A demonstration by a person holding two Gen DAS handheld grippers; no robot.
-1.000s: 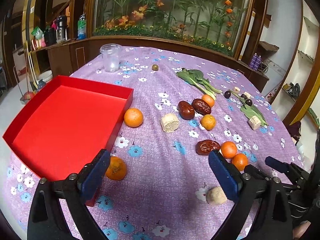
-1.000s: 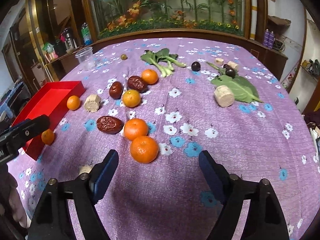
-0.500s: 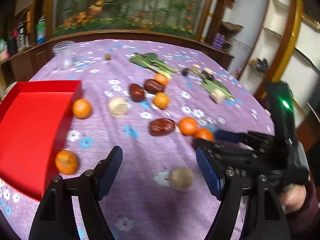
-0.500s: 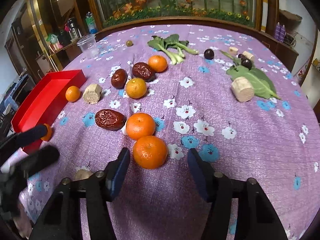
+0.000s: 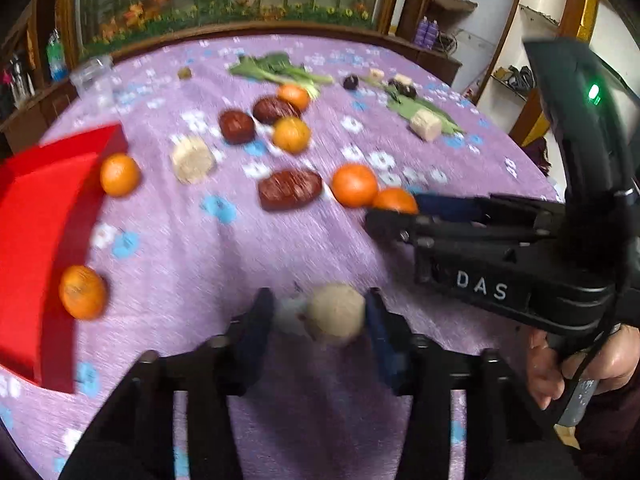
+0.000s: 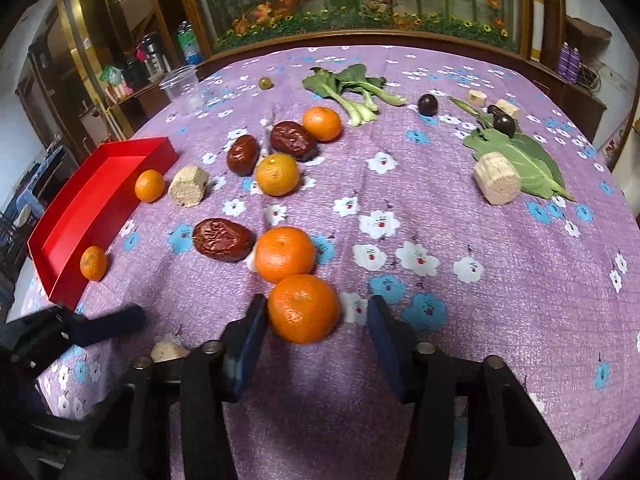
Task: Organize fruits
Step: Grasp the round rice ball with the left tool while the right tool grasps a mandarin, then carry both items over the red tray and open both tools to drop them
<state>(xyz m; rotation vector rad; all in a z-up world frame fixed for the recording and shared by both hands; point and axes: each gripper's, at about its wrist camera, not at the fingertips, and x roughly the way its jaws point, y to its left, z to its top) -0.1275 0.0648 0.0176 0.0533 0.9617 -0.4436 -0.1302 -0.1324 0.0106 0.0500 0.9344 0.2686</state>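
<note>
Both grippers narrowed: left gripper (image 5: 318,320) around beige ball (image 5: 335,314), right gripper (image 6: 316,330) around orange (image 6: 303,307).

Low, close wrist views across the purple tablecloth (image 5: 168,248) toward the flower display (image 6: 360,0); left view nearer the red tray (image 5: 36,216); shared: tray (image 6: 92,200), central fruit.

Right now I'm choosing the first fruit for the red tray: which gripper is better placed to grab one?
Right. The right gripper already brackets the nearest orange, open fingers either side. The left gripper brackets a beige round piece instead.
</note>
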